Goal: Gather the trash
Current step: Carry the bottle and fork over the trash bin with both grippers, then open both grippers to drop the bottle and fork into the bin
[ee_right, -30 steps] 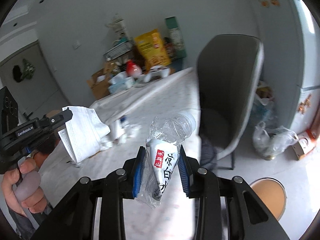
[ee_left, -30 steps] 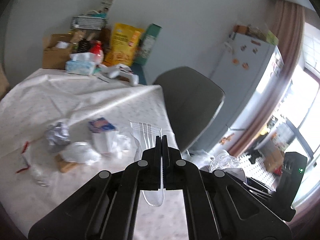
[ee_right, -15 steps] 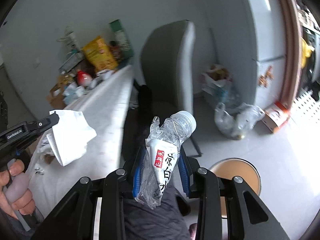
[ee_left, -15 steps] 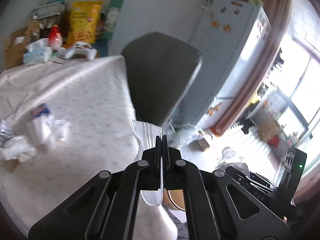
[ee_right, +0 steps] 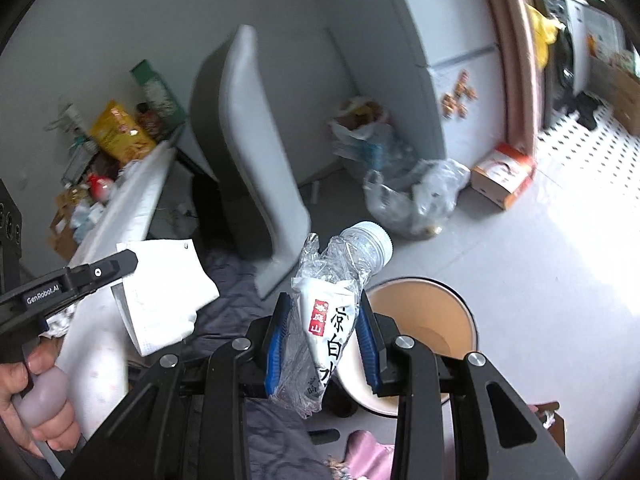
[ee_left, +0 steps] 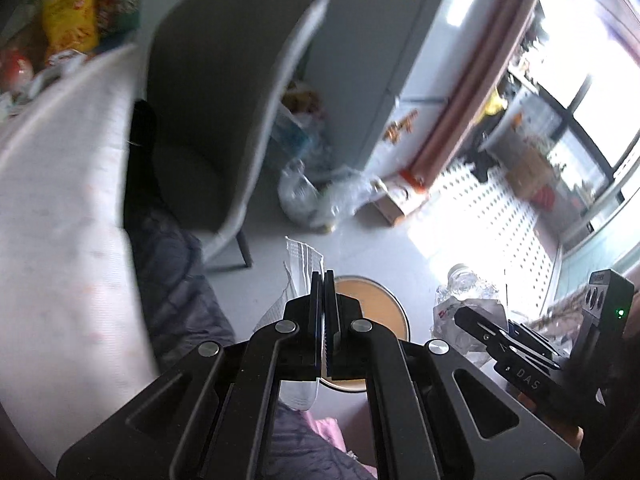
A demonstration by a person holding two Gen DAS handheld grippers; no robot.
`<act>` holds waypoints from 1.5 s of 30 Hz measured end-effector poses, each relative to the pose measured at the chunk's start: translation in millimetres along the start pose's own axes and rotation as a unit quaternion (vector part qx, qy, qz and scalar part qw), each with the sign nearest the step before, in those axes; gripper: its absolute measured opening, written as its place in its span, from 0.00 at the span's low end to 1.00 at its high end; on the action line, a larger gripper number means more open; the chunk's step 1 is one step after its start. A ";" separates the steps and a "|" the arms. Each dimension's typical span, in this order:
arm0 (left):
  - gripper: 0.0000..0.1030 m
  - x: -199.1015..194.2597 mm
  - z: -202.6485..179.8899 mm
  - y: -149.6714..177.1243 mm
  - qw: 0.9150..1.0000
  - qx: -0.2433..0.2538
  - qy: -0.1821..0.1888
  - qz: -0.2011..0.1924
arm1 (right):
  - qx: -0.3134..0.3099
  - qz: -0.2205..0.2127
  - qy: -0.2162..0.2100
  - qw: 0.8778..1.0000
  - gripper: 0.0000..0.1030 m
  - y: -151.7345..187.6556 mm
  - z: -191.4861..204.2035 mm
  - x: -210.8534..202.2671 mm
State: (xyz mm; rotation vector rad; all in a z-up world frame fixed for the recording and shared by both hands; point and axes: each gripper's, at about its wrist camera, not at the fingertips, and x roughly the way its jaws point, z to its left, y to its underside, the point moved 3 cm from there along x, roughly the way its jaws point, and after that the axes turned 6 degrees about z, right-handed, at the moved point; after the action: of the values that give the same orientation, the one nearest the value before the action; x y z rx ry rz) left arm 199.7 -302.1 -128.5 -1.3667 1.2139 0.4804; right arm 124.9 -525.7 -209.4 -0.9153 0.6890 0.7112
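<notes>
A: R gripper?
B: Jaws partway closed on the crushed water bottle, cap end pointing far, hanging just left of the bin on the floor — looks staged for a drop.
A: L gripper?
B: Jaws pinched nearly flat on the face mask; seen edge-on, over the bin's near-left rim.
A: Pose?
B: Both tilted down toward the floor, side by side. L hand wraps its handle.
</notes>
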 end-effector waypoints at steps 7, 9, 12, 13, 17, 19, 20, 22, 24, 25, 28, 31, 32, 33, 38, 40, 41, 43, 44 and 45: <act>0.02 56.6 -23.6 8.5 0.998 0.015 0.009 0.061 | 0.033 0.019 0.013 0.999 0.31 14.1 -39.3 21.8; 0.02 72.5 -31.3 13.6 0.997 0.020 0.015 0.079 | 0.041 0.023 0.016 0.999 0.31 16.7 -47.5 27.2; 0.02 88.8 -38.5 14.9 0.995 0.027 0.023 0.098 | 0.051 0.027 0.022 0.998 0.31 20.1 -59.1 33.1; 0.02 93.5 -39.8 16.0 0.994 0.027 0.026 0.104 | 0.054 0.029 0.025 0.998 0.31 20.9 -62.3 35.0; 0.02 110.1 -48.5 20.2 0.991 0.032 0.041 0.126 | 0.065 0.035 0.030 0.997 0.31 22.8 -73.7 42.0; 0.02 117.6 -52.8 21.9 0.989 0.031 0.052 0.135 | 0.070 0.036 0.033 0.996 0.31 23.1 -78.4 44.2; 0.02 122.0 -54.9 22.8 0.988 0.029 0.054 0.140 | 0.073 0.035 0.035 0.996 0.31 23.4 -81.0 44.8; 0.06 127.5 -60.5 24.1 0.986 0.034 0.063 0.148 | 0.078 0.035 0.037 0.996 0.31 24.7 -85.9 45.9; 0.35 130.7 -64.8 24.9 0.985 0.039 0.074 0.151 | 0.083 0.036 0.037 0.995 0.31 26.6 -88.0 46.9; 0.45 130.4 -65.3 23.9 0.986 0.038 0.074 0.147 | 0.084 0.038 0.038 0.995 0.31 27.6 -89.1 48.0; 0.57 124.8 -63.1 20.1 0.988 0.028 0.074 0.129 | 0.086 0.041 0.037 0.995 0.31 28.5 -90.1 49.2; 0.65 112.9 -56.3 14.8 0.990 0.010 0.070 0.122 | 0.083 0.045 0.033 0.995 0.31 28.6 -87.3 52.8; 0.67 107.3 -54.2 13.2 0.991 0.005 0.071 0.117 | 0.081 0.048 0.030 0.995 0.31 28.7 -85.2 55.4; 0.71 96.1 -52.0 9.7 0.992 0.001 0.071 0.104 | 0.079 0.050 0.028 0.995 0.31 28.9 -83.8 57.6; 0.82 41.4 -39.1 -3.0 0.998 0.002 0.046 0.040 | 0.051 0.059 0.023 0.997 0.33 24.1 -63.5 83.0; 0.83 20.5 -27.4 -8.3 0.999 -0.009 0.040 0.020 | 0.053 0.079 0.031 0.995 0.42 21.4 -60.4 98.0; 0.85 11.7 -21.4 -9.7 0.999 -0.014 0.036 0.011 | 0.066 0.085 0.033 0.994 0.53 20.4 -59.7 101.5; 0.87 -8.6 -7.7 -11.3 0.999 -0.025 0.026 -0.011 | 0.066 0.077 0.042 0.994 0.59 17.8 -54.8 94.5; 0.89 -16.8 -0.6 -10.8 0.999 -0.029 0.027 -0.023 | 0.063 0.074 0.044 0.994 0.63 16.6 -52.0 89.9; 0.91 -24.8 6.1 -10.4 0.998 -0.036 0.028 -0.035 | 0.059 0.066 0.042 0.995 0.65 14.6 -47.6 82.1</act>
State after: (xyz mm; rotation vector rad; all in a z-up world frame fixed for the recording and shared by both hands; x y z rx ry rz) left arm 201.5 -289.8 -103.9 -1.4878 1.1989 0.4426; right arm 150.6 -541.0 -300.8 -0.7998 0.8632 0.7432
